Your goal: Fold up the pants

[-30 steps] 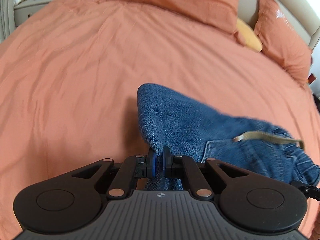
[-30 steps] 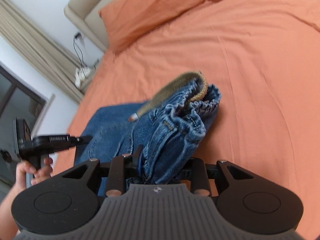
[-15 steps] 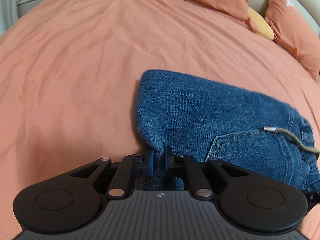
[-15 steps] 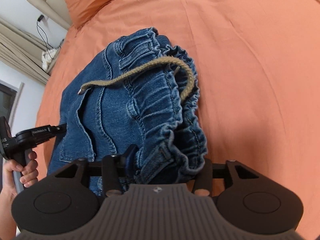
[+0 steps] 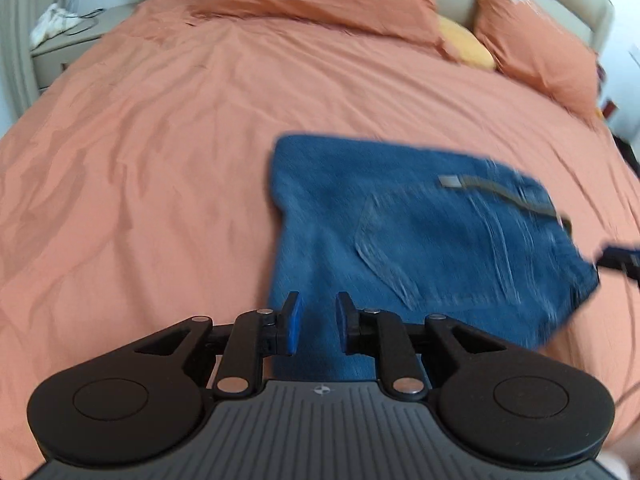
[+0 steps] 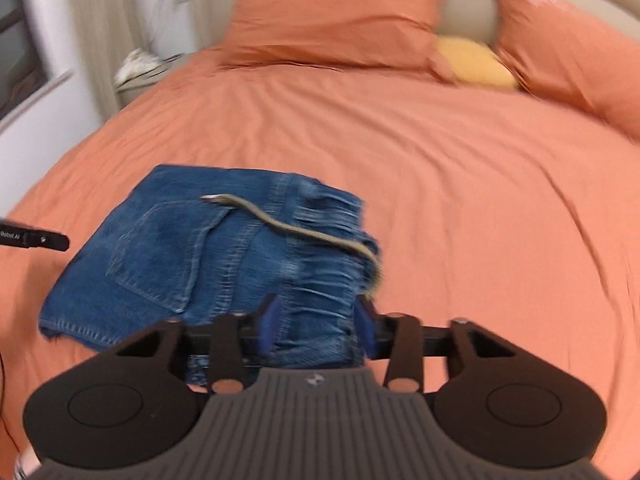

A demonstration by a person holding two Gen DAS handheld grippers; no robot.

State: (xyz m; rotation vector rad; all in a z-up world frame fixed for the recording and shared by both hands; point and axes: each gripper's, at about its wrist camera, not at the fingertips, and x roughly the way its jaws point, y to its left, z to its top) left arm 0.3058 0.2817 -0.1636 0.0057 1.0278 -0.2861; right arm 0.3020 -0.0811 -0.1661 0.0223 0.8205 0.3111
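The blue denim pants [image 5: 404, 248] lie folded into a compact stack on the orange bed, back pocket up, with a tan drawstring [image 5: 500, 194] across the elastic waistband. My left gripper [image 5: 317, 326] is open just above the stack's near left edge, holding nothing. In the right wrist view the pants [image 6: 192, 256] lie flat, the drawstring [image 6: 296, 230] on top. My right gripper [image 6: 316, 326] is open at the gathered waistband end, its jaws on either side of the cloth without pinching it. The right gripper's tip [image 5: 620, 260] shows at the left view's right edge.
The orange duvet [image 5: 160, 160] covers the whole bed. Two orange pillows [image 6: 336, 16] and a yellow cushion [image 6: 472, 64] lie at the headboard. A nightstand [image 5: 60, 48] with a white cloth and cables stands at the far left, by a curtain.
Both grippers opened and let go of the pants, which now rest flat on the bed. Both grippers pulled back toward the near edge and the views tilted up.
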